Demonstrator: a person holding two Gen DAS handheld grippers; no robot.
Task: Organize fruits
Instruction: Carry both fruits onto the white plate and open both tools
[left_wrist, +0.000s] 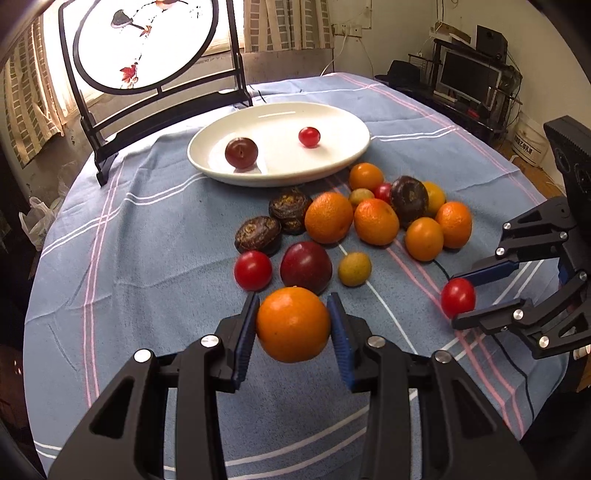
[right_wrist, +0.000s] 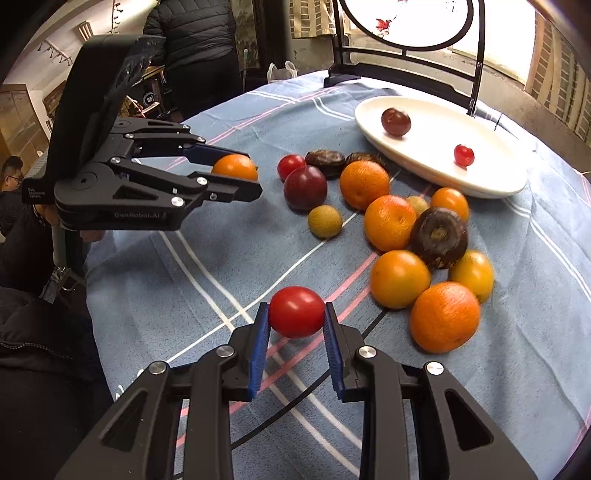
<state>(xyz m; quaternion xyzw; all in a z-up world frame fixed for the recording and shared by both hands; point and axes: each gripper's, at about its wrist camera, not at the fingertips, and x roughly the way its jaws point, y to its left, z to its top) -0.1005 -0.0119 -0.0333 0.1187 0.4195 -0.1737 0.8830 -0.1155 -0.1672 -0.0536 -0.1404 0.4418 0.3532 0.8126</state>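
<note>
My left gripper is shut on an orange and holds it above the blue cloth; it shows in the right wrist view too. My right gripper is shut on a red cherry tomato, also seen at the right of the left wrist view. A white oval plate holds a dark plum and a small red tomato. A pile of oranges, dark round fruits, a plum, a tomato and a small yellow-green fruit lies in front of the plate.
A black-framed round screen stands behind the plate at the table's far edge. The blue striped cloth covers the round table. People stand at the left in the right wrist view. A monitor shelf stands beyond the table.
</note>
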